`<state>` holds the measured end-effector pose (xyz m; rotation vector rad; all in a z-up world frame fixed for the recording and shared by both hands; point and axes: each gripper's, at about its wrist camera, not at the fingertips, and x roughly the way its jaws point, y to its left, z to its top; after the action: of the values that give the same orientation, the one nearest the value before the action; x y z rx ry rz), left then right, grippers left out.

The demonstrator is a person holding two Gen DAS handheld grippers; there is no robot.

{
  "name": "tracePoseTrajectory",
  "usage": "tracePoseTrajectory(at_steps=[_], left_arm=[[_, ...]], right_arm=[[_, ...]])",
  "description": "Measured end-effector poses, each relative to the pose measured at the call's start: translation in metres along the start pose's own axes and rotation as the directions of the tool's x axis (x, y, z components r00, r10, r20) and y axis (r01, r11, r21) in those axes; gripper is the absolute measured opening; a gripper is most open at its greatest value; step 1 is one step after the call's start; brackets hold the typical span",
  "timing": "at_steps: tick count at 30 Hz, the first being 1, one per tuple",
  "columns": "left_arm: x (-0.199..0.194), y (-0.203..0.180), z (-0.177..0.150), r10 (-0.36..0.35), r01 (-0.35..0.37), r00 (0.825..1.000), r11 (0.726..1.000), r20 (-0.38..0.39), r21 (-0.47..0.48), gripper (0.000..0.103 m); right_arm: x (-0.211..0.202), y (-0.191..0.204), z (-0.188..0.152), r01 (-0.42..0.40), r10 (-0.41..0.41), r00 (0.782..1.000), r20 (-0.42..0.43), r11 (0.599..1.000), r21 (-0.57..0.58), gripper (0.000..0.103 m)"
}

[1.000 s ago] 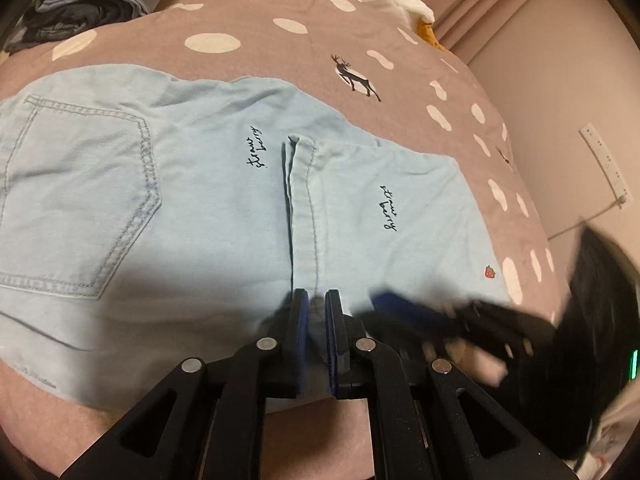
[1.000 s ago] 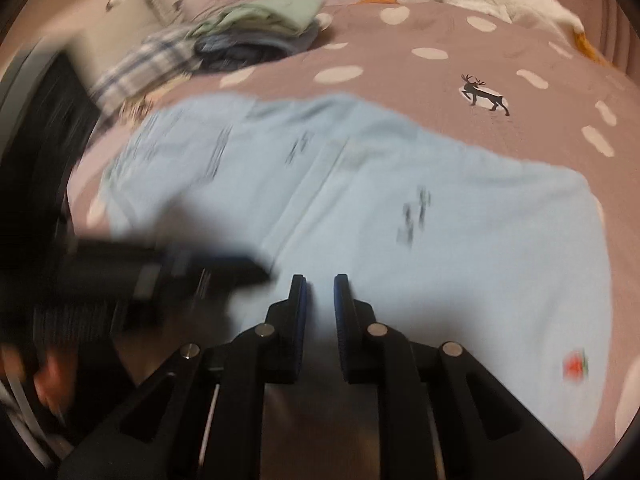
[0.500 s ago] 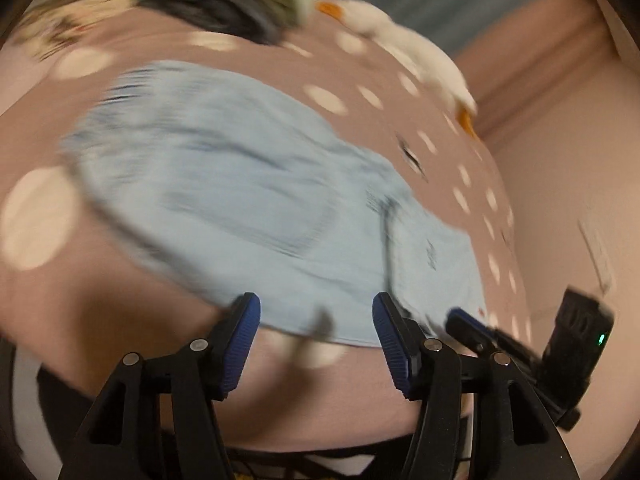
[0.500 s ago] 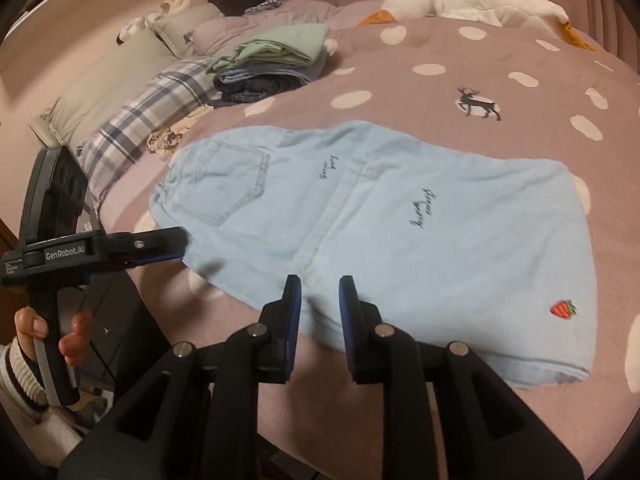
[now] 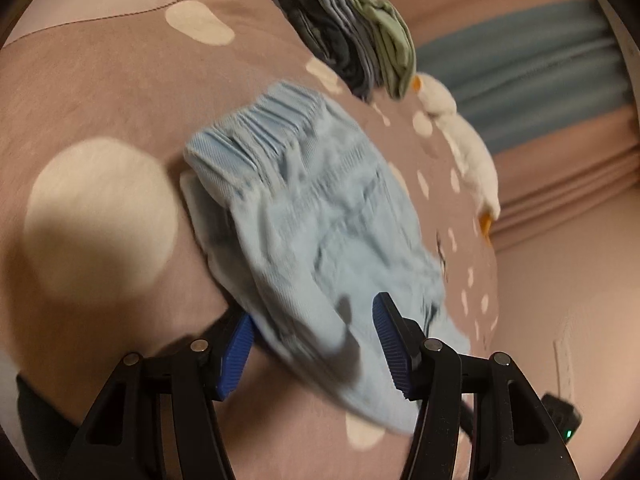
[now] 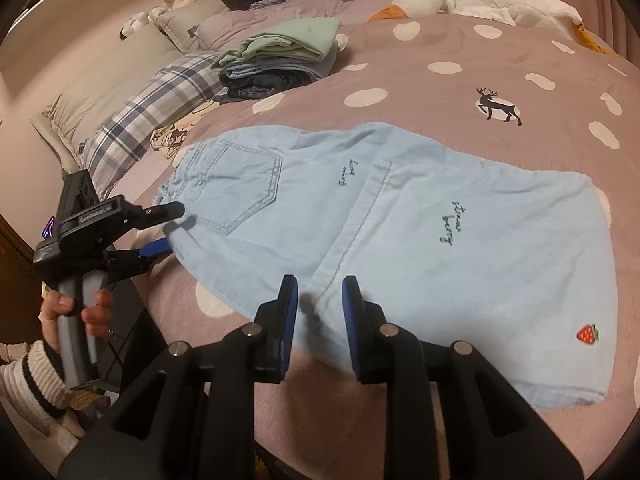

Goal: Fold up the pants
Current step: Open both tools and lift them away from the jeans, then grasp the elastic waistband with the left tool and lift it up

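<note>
Light blue denim pants (image 6: 400, 216) lie flat on the bed, legs folded back over the seat, with a back pocket, dark script and a small strawberry patch. In the left wrist view the pants (image 5: 320, 216) show from the waistband end, with the elastic waistband up. My left gripper (image 5: 312, 340) is open, its jaws either side of the pants' near waist corner; it also shows in the right wrist view (image 6: 164, 230). My right gripper (image 6: 318, 312) is open a little, at the near edge of the folded leg, holding nothing.
The bed has a mauve cover (image 6: 440, 92) with cream dots and a deer print. A stack of folded clothes (image 6: 280, 56) sits at the back left, next to plaid pillows (image 6: 152, 108). A white plush goose (image 6: 480, 0) lies at the far edge.
My left gripper has opened and swung left from the middle of the near edge to the waistband end. My right gripper has opened a little and come in to the near edge.
</note>
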<state>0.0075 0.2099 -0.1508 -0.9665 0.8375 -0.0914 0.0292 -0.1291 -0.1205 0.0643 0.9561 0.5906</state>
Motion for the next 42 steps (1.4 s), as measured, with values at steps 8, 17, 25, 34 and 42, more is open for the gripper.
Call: tracePoseTrajectory(at_steps=[8,17,25,34,42], left_arm=[[0.022,-0.019,0.026,0.098,-0.101,0.994,0.992,0.039,0.071,0.057],[0.023,-0.027,0.021,0.227,-0.231,0.973,0.949,0.047,0.216,0.038],[0.015,-0.046,0.015,0.274,-0.290,0.957,0.907,0.095,0.305,0.030],[0.003,-0.070,0.013,0.263,-0.289,0.957,0.885,0.121,0.364,0.027],[-0.018,-0.124,0.001,0.169,-0.228,0.972,0.851,0.165,0.473,0.026]], right_arm=[[0.040,-0.011,0.044,0.020,-0.019,1.000,-0.010,0.998,0.064,0.024],[0.101,-0.008,0.078,0.114,-0.110,0.987,-0.114,0.993,0.028,0.022],[0.085,0.021,0.052,0.114,-0.124,0.978,-0.166,0.991,-0.063,0.019],[0.050,0.056,0.004,0.052,-0.073,0.971,-0.227,0.994,-0.098,0.020],[0.003,0.019,0.021,-0.003,0.007,0.998,-0.067,0.998,0.067,0.020]])
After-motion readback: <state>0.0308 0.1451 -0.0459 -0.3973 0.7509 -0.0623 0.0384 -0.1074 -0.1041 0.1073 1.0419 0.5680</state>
